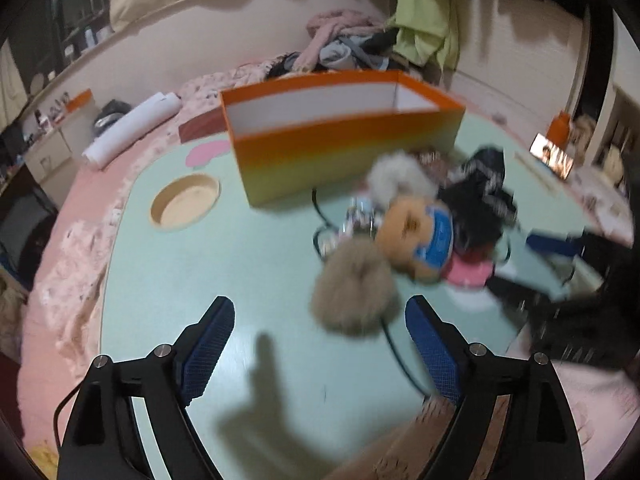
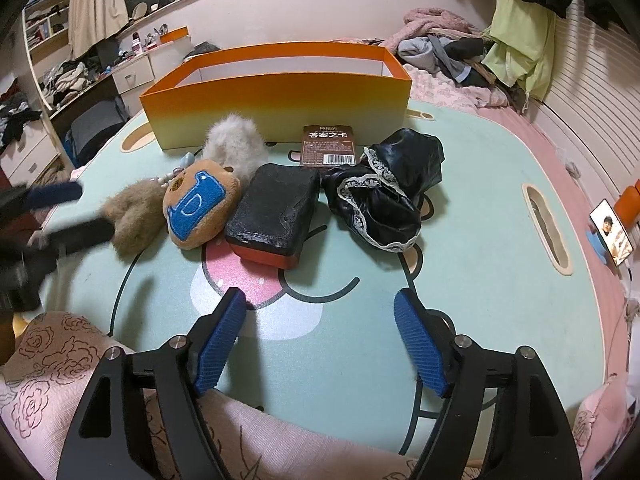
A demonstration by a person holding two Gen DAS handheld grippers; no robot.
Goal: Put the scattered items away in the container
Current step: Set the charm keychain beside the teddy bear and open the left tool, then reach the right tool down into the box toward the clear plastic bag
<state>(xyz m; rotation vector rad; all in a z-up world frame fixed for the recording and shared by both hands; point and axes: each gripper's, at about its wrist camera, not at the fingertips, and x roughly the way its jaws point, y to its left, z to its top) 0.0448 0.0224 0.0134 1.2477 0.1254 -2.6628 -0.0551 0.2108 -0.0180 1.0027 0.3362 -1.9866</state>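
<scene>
An orange box [image 2: 280, 100] stands open at the back of the mint mat [image 2: 460, 280]. In front of it lie a white pompom [image 2: 236, 144], a beige pompom [image 2: 136, 216], a brown plush with a blue patch [image 2: 200, 208], a black case with a red base [image 2: 276, 212], a brown card pack [image 2: 330, 146] and black lace cloth [image 2: 388, 196]. My left gripper [image 1: 320, 308] is open, and the beige pompom [image 1: 352, 288] lies just ahead, near its right finger. My right gripper [image 2: 320, 304] is open over bare mat, short of the black case.
A round wooden dish [image 1: 186, 202] sits left of the orange box [image 1: 344, 148], with a white paper roll [image 1: 132, 128] beyond the mat. A phone [image 2: 612, 236] stands at the right edge. Clothes [image 2: 440, 40] are piled behind the box. Floral pink fabric [image 2: 60, 360] borders the near side.
</scene>
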